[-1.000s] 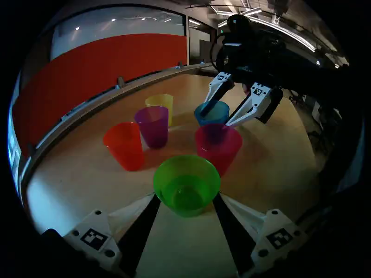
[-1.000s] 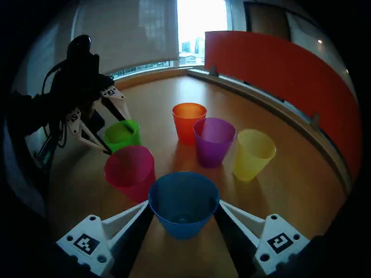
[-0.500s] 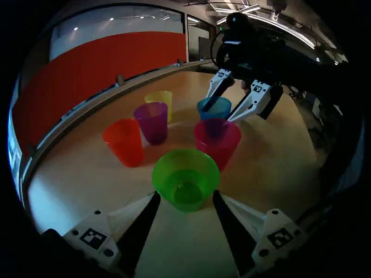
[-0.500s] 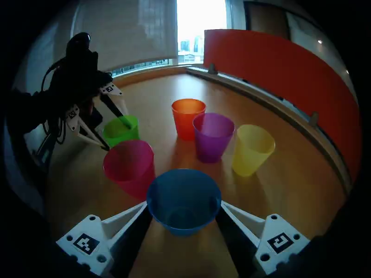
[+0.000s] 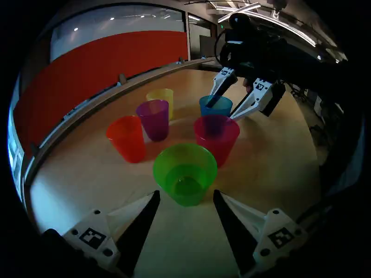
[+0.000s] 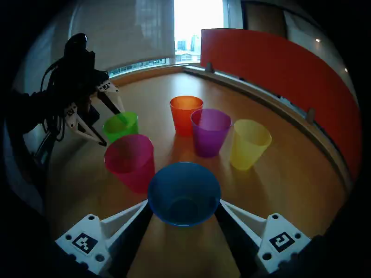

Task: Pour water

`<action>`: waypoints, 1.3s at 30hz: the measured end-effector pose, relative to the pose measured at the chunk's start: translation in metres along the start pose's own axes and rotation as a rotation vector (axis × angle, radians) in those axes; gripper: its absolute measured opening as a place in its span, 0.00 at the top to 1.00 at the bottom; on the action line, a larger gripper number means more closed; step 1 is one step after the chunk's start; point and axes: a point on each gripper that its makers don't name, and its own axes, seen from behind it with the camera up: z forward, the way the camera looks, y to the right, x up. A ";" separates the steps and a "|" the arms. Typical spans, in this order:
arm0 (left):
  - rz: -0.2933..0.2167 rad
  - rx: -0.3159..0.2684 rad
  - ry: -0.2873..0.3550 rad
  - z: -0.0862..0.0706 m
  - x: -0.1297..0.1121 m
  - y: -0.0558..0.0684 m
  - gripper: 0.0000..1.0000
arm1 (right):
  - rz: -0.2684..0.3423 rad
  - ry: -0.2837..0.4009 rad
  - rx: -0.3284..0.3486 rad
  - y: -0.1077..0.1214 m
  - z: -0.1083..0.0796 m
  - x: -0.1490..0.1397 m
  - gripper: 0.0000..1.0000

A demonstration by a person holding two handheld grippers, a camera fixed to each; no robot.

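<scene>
A green cup (image 5: pixel 185 178) stands on the wooden table (image 5: pixel 269 153) just ahead of my left gripper (image 5: pixel 185 194). The left gripper is open, with a small gap on each side of the cup. From the right gripper view, that left gripper (image 6: pixel 111 132) straddles the green cup (image 6: pixel 120 126). My right gripper (image 6: pixel 183 204) is shut on a blue cup (image 6: pixel 184 194), whose mouth tips toward the camera. Across the table, the left gripper view shows the right gripper (image 5: pixel 222 111) flanking the blue cup (image 5: pixel 215 105).
Pink (image 5: pixel 216 139), orange (image 5: pixel 126 143), purple (image 5: pixel 153 119) and yellow (image 5: pixel 161 99) cups stand close together between the two grippers. A raised ledge and a red wall panel (image 5: pixel 92 65) run along the table's far side. A person's dark sleeve (image 5: pixel 287 55) is behind the right gripper.
The green cup now sits slightly farther out from my left fingertips. The blue cup has tipped, showing more of its inside to the right gripper view. The other cups have not moved.
</scene>
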 end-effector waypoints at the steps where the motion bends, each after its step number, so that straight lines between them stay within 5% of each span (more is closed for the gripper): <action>1: -0.001 0.002 -0.001 -0.001 -0.001 0.000 0.15 | 0.001 -0.001 -0.001 0.000 -0.001 -0.001 0.03; 39: -0.129 0.147 0.075 -0.062 0.000 -0.003 0.15 | 0.040 0.033 -0.121 -0.006 -0.078 -0.030 0.03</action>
